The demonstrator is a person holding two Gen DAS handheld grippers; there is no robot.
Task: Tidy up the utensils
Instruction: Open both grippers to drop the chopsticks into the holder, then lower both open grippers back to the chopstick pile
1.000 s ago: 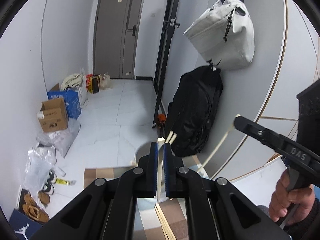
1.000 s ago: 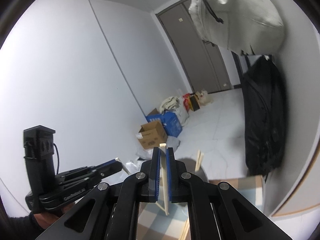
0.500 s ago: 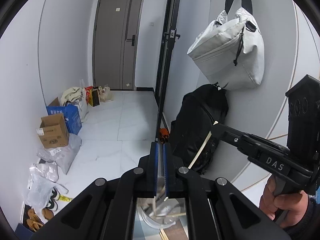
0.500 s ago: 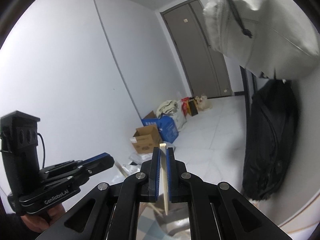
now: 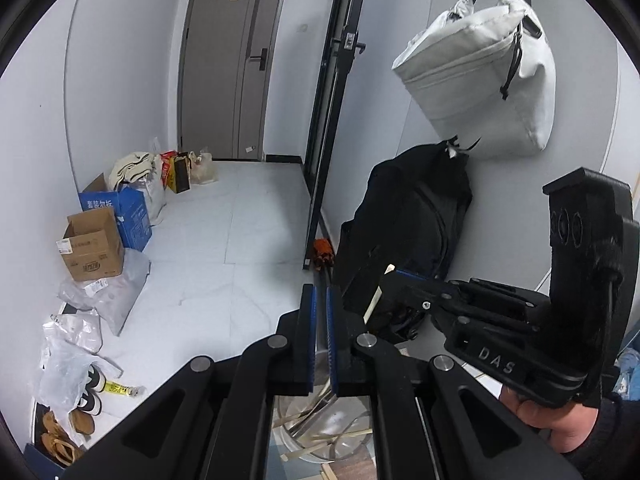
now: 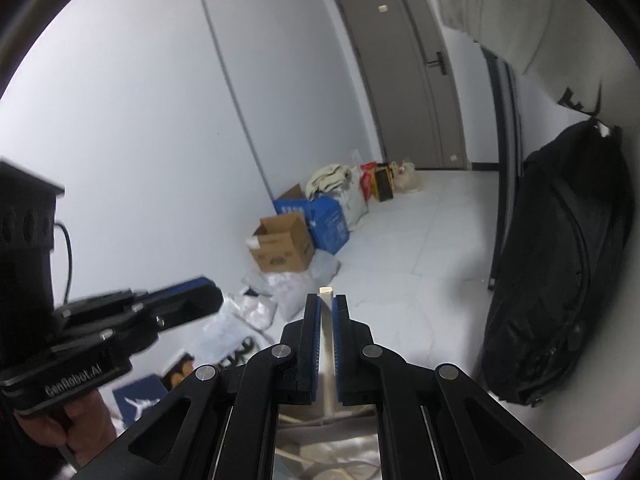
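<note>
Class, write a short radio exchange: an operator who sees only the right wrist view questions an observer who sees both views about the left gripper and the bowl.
Operator: I see the left gripper only side-on. Is it holding anything?
Observer: No. The left wrist view shows a narrow gap between its pads, with nothing in it.
Operator: The right gripper grips a chopstick, but the bowl below is a blur here. What is in it?
Observer: Several loose chopsticks lie crossed in it, just below the left gripper's fingers.
</note>
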